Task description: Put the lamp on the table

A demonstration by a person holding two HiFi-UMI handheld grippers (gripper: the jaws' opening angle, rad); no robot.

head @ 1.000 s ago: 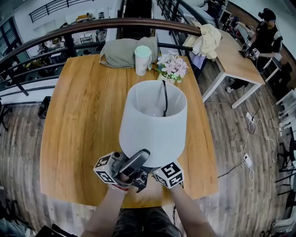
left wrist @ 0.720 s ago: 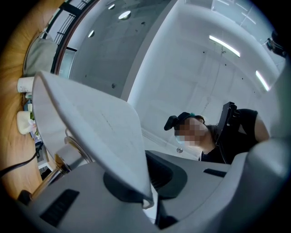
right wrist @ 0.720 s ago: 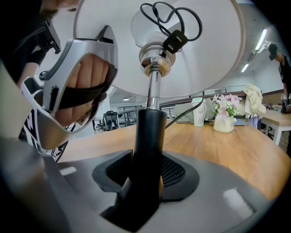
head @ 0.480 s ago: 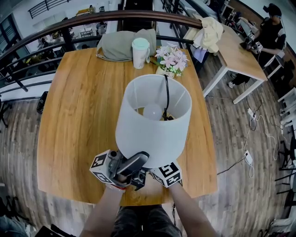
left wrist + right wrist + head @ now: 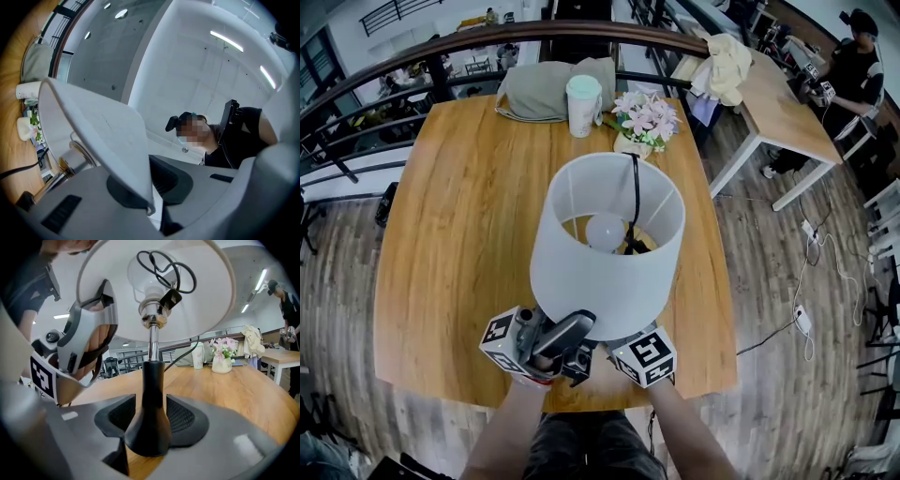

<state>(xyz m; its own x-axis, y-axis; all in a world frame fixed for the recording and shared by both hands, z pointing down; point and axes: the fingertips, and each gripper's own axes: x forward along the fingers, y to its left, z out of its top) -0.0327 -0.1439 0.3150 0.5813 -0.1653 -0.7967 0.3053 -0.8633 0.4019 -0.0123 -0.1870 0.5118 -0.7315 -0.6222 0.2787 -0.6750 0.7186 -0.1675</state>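
Observation:
The lamp's white shade stands over the near middle of the wooden table, bulb and black cord visible inside. My left gripper is at the shade's near lower edge; in the left gripper view the left gripper is shut on the shade's rim. My right gripper sits beside it, partly under the shade. In the right gripper view the lamp's black base stands between the jaws of the right gripper. These jaws have just been opening, with narrow gaps beside the stem.
At the table's far edge stand a white cup, a pot of pink flowers and a grey bag. A railing runs behind. A second table with a person is at the right.
The shade has come a little nearer and lower and now shows its bulb inside. Both grippers stayed close to the table's near edge; the right one shifted slightly.

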